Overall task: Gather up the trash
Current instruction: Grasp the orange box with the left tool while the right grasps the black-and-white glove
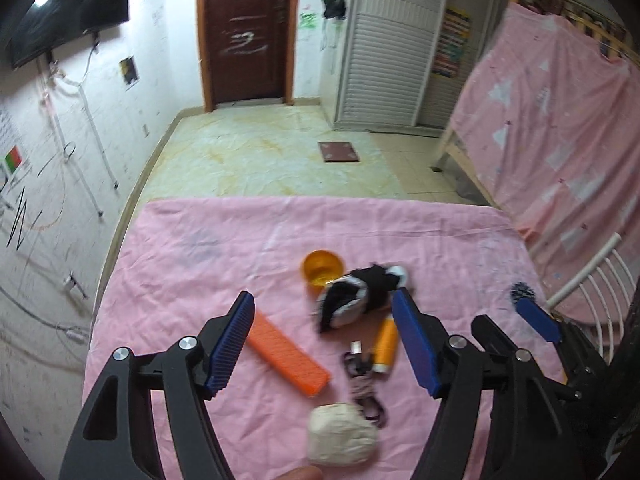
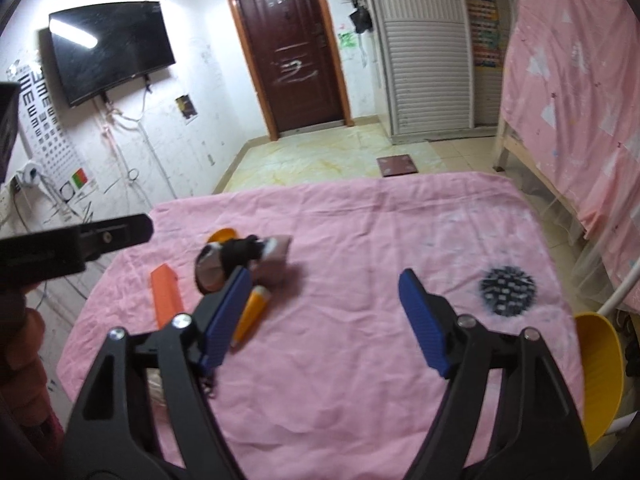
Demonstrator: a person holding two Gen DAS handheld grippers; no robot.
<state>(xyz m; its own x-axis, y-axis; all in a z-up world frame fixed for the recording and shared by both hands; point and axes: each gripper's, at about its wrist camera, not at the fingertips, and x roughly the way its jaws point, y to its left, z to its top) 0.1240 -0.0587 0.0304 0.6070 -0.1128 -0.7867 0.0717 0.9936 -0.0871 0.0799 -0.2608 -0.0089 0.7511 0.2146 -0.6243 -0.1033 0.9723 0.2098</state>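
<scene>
One orange bowl point(image 1: 322, 270), one paper wad point(image 1: 342, 434), two claws point(image 1: 326, 346) point(image 2: 320, 322)

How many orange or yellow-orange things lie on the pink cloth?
3: an orange cup at the far side, a flat orange block to its near left, and a yellow-orange tube beside the cable. Others may be hidden.

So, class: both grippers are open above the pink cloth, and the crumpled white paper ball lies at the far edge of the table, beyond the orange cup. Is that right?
Not quite. The crumpled white paper ball lies at the near edge of the pink cloth, closest to the left gripper, not beyond the orange cup; the left wrist view shows it. Both grippers, including the right gripper, are indeed open.
</scene>
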